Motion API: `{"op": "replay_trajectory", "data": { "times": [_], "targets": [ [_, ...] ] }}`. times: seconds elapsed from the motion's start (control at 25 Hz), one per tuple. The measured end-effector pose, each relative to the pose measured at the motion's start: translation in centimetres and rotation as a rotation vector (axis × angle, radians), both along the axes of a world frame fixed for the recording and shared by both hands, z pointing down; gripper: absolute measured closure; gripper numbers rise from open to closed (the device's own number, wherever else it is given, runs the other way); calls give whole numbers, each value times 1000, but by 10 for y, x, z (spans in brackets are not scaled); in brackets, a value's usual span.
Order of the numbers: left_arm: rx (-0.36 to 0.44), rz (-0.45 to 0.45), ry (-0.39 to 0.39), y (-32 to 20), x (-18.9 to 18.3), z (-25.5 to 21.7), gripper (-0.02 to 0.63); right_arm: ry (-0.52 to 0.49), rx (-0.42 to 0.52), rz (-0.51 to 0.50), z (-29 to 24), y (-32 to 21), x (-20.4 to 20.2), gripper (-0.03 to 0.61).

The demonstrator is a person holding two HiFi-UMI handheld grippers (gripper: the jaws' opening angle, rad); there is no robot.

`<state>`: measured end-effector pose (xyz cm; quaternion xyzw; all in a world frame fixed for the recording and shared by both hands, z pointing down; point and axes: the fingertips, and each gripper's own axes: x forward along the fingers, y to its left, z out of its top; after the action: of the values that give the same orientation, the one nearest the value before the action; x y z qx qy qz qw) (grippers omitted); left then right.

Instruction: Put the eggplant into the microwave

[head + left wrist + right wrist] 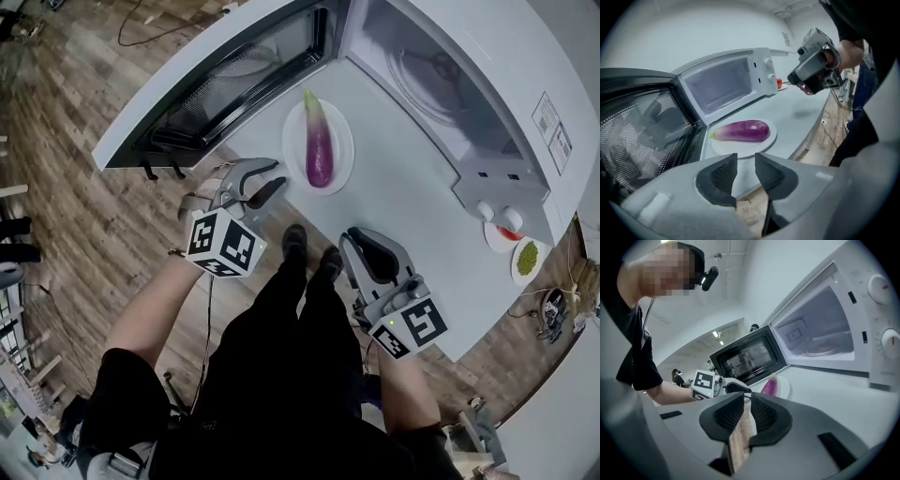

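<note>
A purple eggplant (319, 145) with a pale green stem end lies on a white plate (292, 131) on the white table, just in front of the open microwave (431, 75). The microwave door (244, 75) is swung wide to the left. My left gripper (267, 178) hovers at the table's near edge, short of the plate, its jaws almost together with nothing between them. In the left gripper view the eggplant (743, 130) lies just beyond the left gripper (746, 164). My right gripper (361, 242) hangs off the near edge to the right, jaws close together and empty.
Two small plates sit right of the microwave, one with a red item (506, 232) and one with a green item (528, 256). Bare white table (412, 225) lies between the plate and the right gripper. Wood floor (75, 84) and cables surround the table.
</note>
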<state>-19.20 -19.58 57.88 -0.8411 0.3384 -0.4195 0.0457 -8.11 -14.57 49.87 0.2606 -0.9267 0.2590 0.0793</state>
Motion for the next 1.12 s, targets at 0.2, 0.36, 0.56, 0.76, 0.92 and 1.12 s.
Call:
{"op": "replay_trajectory", "data": {
  "times": [0.2,0.36,0.56,0.76,0.92,1.12],
  "targets": [
    [18,65,-93,-5,11,15,511,-16,-8,20,4,-2,4,523],
    [25,91,-114,-8,21,16,511,-27,-11,34,2,-2,8,523],
    [27,138,-119,-16,39,16,511,-33,-14,62,4,-7,17,523],
    [39,172,-117,-24,59,17,511,-40,-24,88,9,-10,25,523],
    [55,216,-153,-31,70,18,511,-41,-27,110,10,-13,31,523],
    [81,275,-221,-34,71,18,511,-46,-35,143,13,-19,40,523]
  ]
}}
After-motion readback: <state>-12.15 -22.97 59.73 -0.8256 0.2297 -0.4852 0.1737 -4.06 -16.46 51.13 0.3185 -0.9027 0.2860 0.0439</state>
